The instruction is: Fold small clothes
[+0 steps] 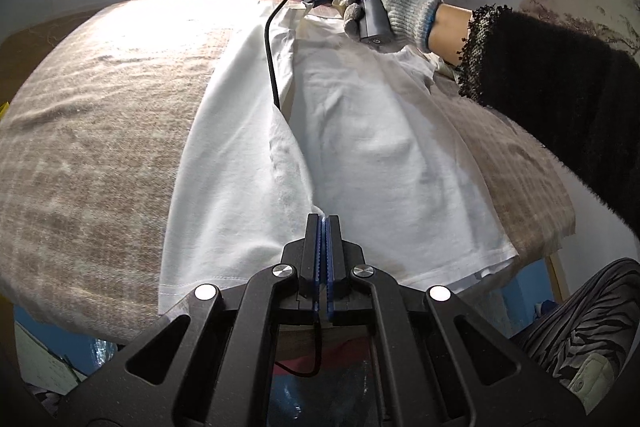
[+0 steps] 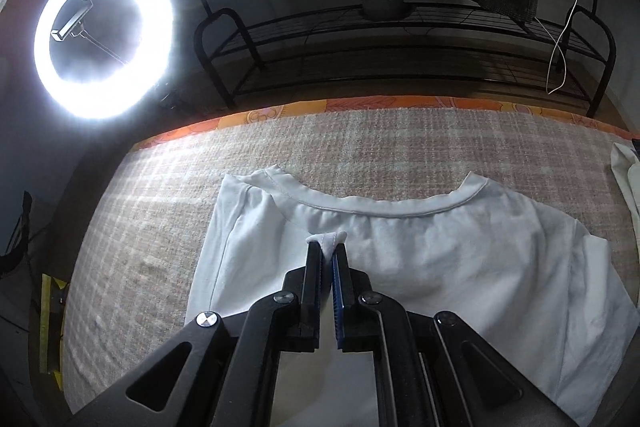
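Your left gripper [image 1: 324, 217] is closed on a fold of the white T-shirt [image 1: 360, 147] near its hem. The shirt lies lengthwise on the beige blanket [image 1: 100, 127], collar pointing away from you. Your right gripper [image 2: 326, 247] pinches fabric just below the collar [image 2: 380, 211].
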### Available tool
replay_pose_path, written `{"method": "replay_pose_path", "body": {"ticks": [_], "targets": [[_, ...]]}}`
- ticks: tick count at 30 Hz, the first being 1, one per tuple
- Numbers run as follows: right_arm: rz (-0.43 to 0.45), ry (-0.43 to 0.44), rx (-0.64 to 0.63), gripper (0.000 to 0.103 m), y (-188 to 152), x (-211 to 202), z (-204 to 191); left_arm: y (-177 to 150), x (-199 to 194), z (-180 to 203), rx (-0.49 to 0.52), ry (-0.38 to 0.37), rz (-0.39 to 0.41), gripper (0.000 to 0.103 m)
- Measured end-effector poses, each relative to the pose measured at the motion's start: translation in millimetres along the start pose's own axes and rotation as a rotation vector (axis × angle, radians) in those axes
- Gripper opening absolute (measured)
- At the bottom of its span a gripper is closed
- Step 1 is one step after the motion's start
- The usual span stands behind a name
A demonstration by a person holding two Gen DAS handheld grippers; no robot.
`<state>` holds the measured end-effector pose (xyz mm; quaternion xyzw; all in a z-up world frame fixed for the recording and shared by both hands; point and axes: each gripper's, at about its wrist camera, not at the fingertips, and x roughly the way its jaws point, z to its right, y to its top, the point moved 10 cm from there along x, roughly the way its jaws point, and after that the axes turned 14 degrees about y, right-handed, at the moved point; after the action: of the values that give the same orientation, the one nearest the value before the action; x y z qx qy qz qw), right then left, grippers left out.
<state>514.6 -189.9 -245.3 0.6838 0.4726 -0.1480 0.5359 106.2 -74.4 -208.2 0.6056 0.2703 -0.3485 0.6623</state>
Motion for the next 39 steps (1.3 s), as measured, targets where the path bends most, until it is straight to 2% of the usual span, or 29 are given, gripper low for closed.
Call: {"method": "replay_pose_path", "body": {"ticks": [1,3,4,5,12,18,21,25,30,34,39], "targets": [[-0.003,-0.026,-0.006,0.007,0,-2,3,-1,0,0,-0.001,-0.005,-0.002,0.000],[-0.002,-0.077,-0.011,0.024,0,-8,10,-3,2,3,0.003,-0.024,-0.013,0.000],[-0.001,-0.105,-0.009,0.039,1,-13,16,-3,2,5,0.004,-0.036,-0.018,0.000],[0.005,-0.115,-0.003,0.043,1,-19,20,-4,1,7,0.008,-0.045,-0.019,0.000],[0.063,-0.124,0.009,0.043,-5,-83,32,-11,-14,27,0.063,-0.116,-0.011,0.000],[0.131,-0.103,0.004,0.044,-25,-164,32,-21,-45,37,0.101,-0.219,0.006,0.000],[0.164,-0.093,-0.012,0.045,-40,-206,31,-26,-62,38,0.129,-0.242,0.034,0.000],[0.219,-0.071,-0.008,0.047,-65,-258,30,-30,-72,33,0.146,-0.218,0.061,0.000],[0.281,-0.065,-0.021,0.048,-97,-308,28,-25,-70,23,0.103,-0.172,0.081,0.000],[0.303,-0.047,-0.024,0.049,-122,-332,31,-17,-70,23,0.127,-0.108,0.128,0.000],[0.317,-0.042,-0.016,0.049,-145,-353,47,-13,-65,44,0.177,-0.105,0.145,0.000]]}}
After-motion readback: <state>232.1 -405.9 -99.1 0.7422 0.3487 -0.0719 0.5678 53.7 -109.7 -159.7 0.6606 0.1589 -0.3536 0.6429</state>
